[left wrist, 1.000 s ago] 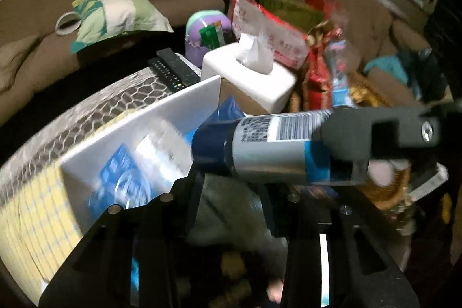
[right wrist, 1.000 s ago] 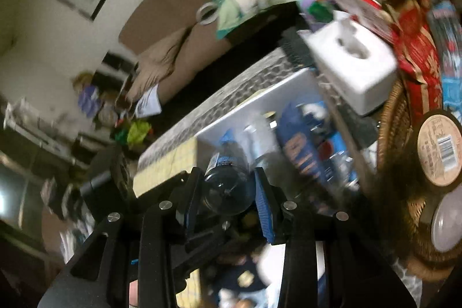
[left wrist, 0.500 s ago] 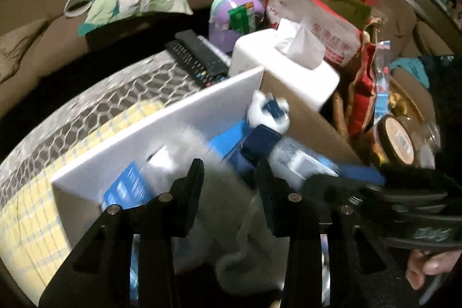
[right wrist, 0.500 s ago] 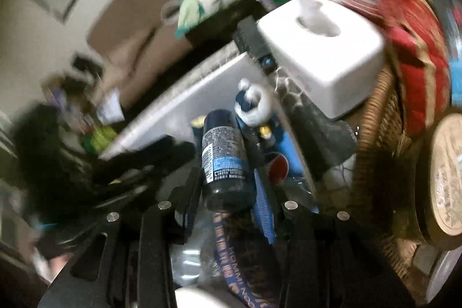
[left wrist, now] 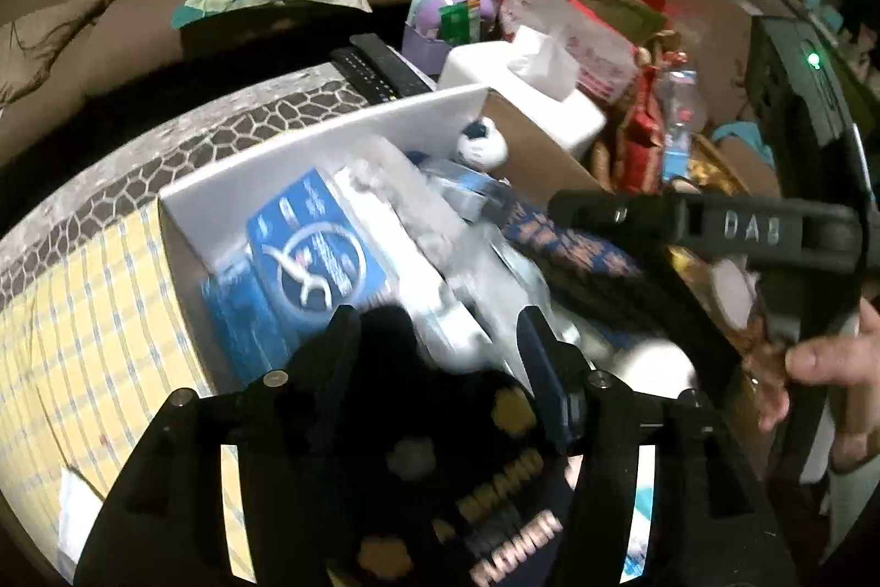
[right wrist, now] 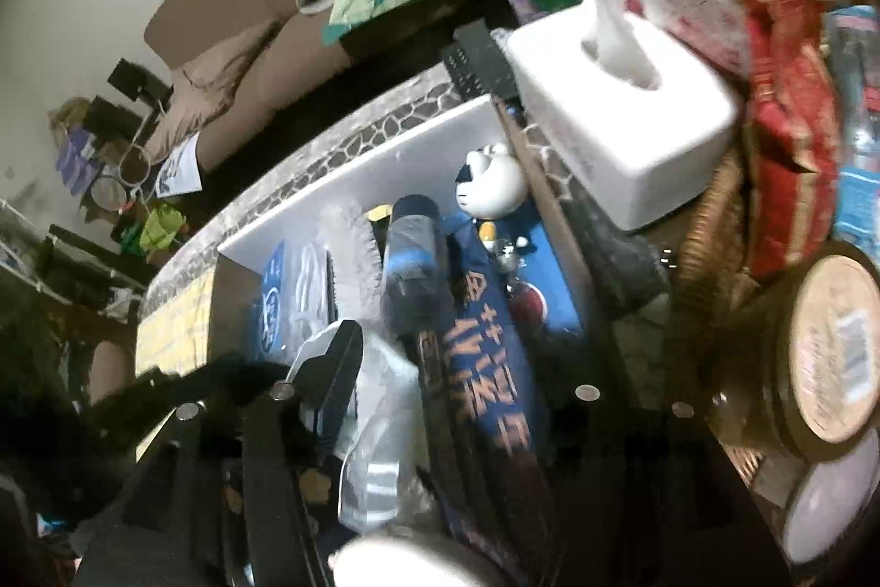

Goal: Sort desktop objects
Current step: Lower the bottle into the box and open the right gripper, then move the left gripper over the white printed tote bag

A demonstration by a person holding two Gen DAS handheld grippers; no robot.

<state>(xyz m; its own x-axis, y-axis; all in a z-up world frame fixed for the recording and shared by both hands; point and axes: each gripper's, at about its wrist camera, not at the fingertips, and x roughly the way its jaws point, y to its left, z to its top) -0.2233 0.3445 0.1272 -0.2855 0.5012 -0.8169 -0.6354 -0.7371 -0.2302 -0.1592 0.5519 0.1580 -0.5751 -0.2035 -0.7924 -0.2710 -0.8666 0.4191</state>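
Note:
A white storage box (left wrist: pixel 330 136) (right wrist: pixel 385 163) holds several items: a blue-and-white carton (left wrist: pixel 308 257), a white bear figure (right wrist: pixel 492 188), a dark blue banner with orange letters (right wrist: pixel 489 367) and the dark blue spray can (right wrist: pixel 410 268), which lies free among them. My left gripper (left wrist: pixel 434 334) is open over the box, above a dark cloth with yellow print (left wrist: pixel 440 466). My right gripper (right wrist: pixel 467 356) is open and empty above the box. It shows from the side in the left wrist view (left wrist: pixel 715 229).
A white tissue box (left wrist: pixel 522 92) (right wrist: pixel 621 114) stands behind the storage box. Remote controls (left wrist: pixel 379 70), a purple container (left wrist: pixel 445 15), red snack bags (right wrist: pixel 781 119), a wicker basket (right wrist: pixel 709 224) and round lidded jars (right wrist: pixel 836 356) crowd the right side. A yellow checked cloth (left wrist: pixel 82 339) lies left.
My right gripper held the spray can, lowered it into the box and let go; its jaws now stand open. My left gripper moved in over the box.

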